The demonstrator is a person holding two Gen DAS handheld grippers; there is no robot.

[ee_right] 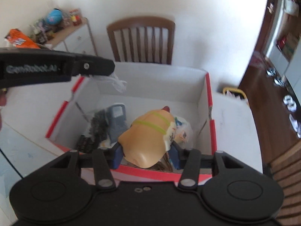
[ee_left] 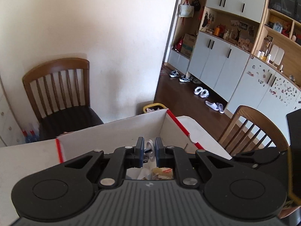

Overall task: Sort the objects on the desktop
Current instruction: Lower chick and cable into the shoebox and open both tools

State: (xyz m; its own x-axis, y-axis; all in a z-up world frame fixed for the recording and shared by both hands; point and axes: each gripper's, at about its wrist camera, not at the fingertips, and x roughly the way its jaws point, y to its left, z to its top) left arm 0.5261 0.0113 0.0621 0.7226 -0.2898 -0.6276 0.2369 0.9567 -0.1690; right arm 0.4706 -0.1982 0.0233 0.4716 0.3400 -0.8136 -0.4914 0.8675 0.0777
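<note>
Right gripper (ee_right: 145,153) pinching tan plush toy (ee_right: 148,135), long axis running away toward box's far wall, hanging over near edge of red-trimmed box (ee_right: 209,101). Left gripper (ee_left: 150,146) pressed on clear plastic bag (ee_right: 117,82) above far-left corner. Drop straight below both.

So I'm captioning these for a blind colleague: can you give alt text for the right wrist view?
The right gripper holds a tan toy hot dog over an open white cardboard box with red edges on a white table. Dark packets and a grey item lie inside; the left gripper reaches in from the left, gripping something white.
</note>
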